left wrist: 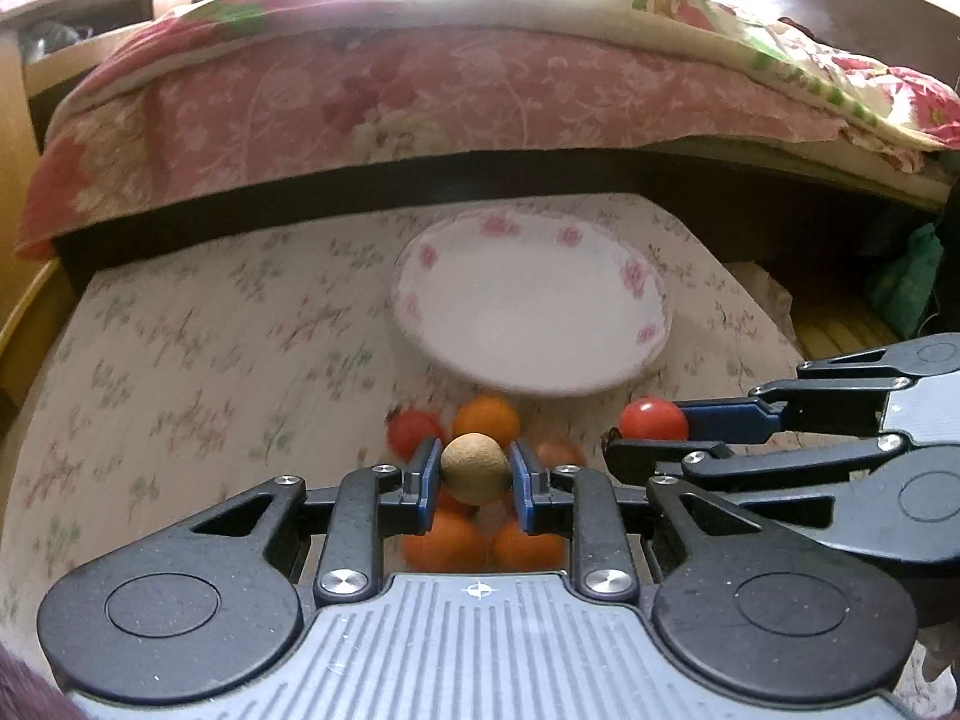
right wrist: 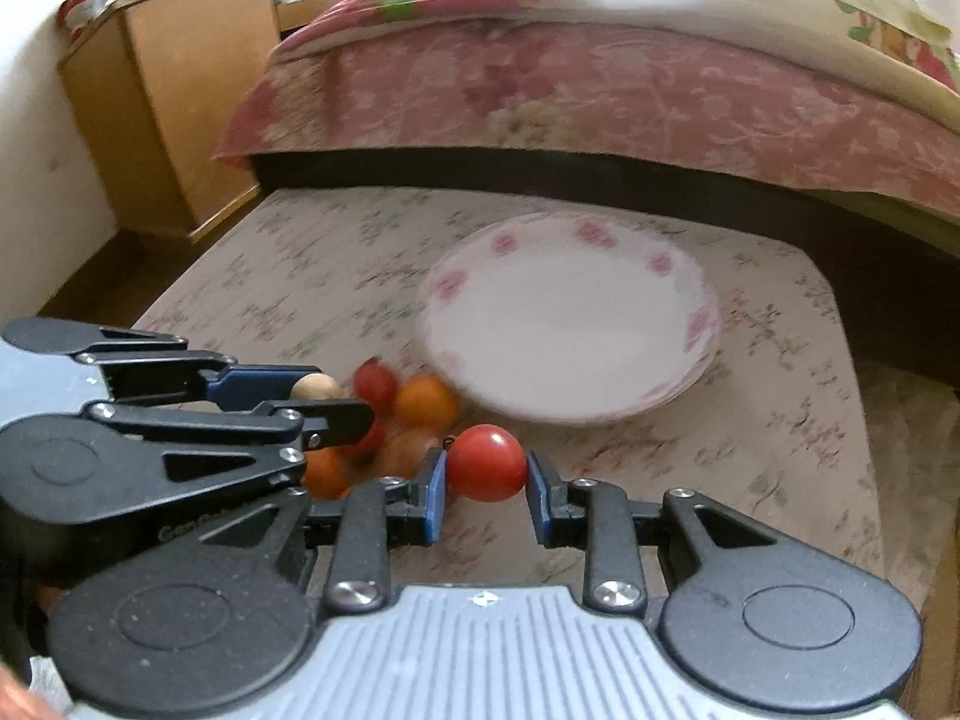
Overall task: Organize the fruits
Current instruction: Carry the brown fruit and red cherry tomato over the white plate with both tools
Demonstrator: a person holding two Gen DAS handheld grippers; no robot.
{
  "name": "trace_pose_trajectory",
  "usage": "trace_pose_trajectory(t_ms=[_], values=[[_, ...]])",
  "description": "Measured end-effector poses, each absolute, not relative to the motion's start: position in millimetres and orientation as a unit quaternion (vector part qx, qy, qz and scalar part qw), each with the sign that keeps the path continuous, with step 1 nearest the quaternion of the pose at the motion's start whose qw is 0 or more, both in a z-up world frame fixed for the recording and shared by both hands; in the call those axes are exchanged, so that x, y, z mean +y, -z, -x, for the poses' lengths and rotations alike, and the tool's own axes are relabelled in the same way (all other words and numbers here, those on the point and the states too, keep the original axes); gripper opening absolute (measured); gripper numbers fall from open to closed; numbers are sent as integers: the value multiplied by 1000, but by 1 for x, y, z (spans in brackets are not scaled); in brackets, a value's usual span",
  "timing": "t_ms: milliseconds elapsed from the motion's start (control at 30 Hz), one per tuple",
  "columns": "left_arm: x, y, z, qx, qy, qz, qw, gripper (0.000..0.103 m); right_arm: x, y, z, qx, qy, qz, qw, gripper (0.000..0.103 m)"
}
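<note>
Left tongs (left wrist: 475,474) pinch tan fruit (left wrist: 475,468); right tongs (right wrist: 486,480) pinch tomato (right wrist: 487,463).

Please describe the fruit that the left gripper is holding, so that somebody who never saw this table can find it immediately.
On the floral tablecloth, a white plate sits with a pile of fruit just in front of it. Above that pile, the left gripper clamps one small round fruit. It is dull tan-brown, while all its neighbours are red or orange.
</note>
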State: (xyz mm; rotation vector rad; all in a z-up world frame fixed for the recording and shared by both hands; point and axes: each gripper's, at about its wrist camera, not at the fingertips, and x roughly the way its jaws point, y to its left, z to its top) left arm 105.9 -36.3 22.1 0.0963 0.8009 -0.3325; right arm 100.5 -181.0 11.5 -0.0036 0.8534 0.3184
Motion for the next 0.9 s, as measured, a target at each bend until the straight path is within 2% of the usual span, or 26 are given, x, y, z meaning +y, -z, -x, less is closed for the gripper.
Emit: trace_pose_trajectory(t_ms=[467, 900], values=[[-64, -10, -166, 391, 167, -67, 903, 32, -202, 5, -153, 406, -125, -3, 905, 30], [-70, -2, -176, 397, 158, -77, 901, 31, -204, 14, -164, 406, -121, 0, 906, 30]])
